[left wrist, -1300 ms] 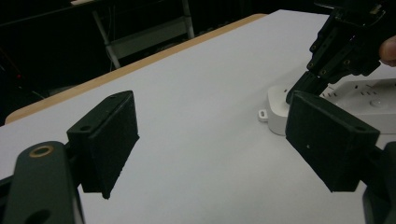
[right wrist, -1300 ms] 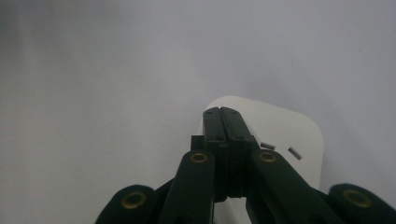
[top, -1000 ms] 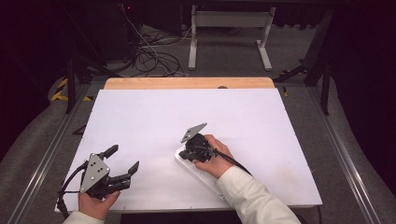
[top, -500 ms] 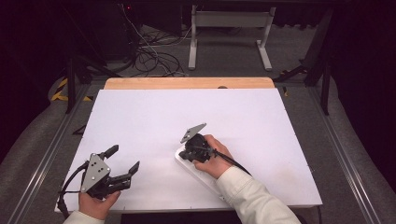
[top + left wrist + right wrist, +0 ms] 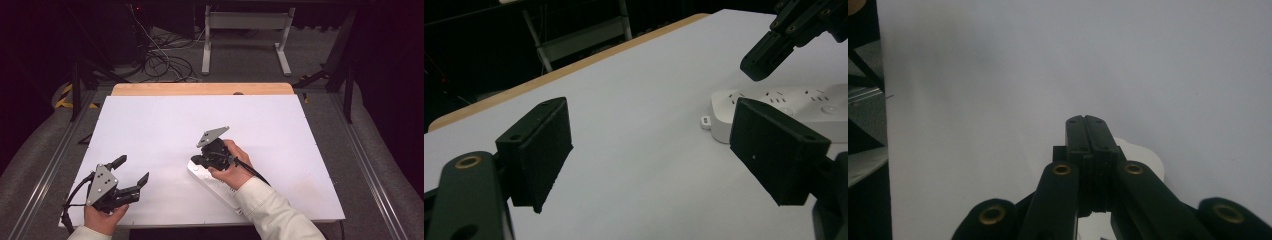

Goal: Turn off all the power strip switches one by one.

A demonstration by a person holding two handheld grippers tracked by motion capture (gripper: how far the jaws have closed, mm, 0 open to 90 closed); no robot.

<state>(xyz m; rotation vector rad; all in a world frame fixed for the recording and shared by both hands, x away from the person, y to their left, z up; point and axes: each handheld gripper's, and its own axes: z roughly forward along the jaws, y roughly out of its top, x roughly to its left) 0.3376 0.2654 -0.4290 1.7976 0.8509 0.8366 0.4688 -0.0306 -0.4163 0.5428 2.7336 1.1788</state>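
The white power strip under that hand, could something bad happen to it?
Maybe. The right tongs are shut and sit over one end of the flat white plastic power strip; a downward press there might tip or skid it on the smooth white table. The strip's other end lies near the table's front edge, so a shove could slide it off. The left tongs are open and apart from it, not steadying it.

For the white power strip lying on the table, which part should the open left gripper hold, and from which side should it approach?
Probably the rounded free end of the power strip, taken across its narrow width, coming from the left gripper side. The strip lies flat and long, and the right gripper, jaws shut, sits over that end, with the right hand farther along.
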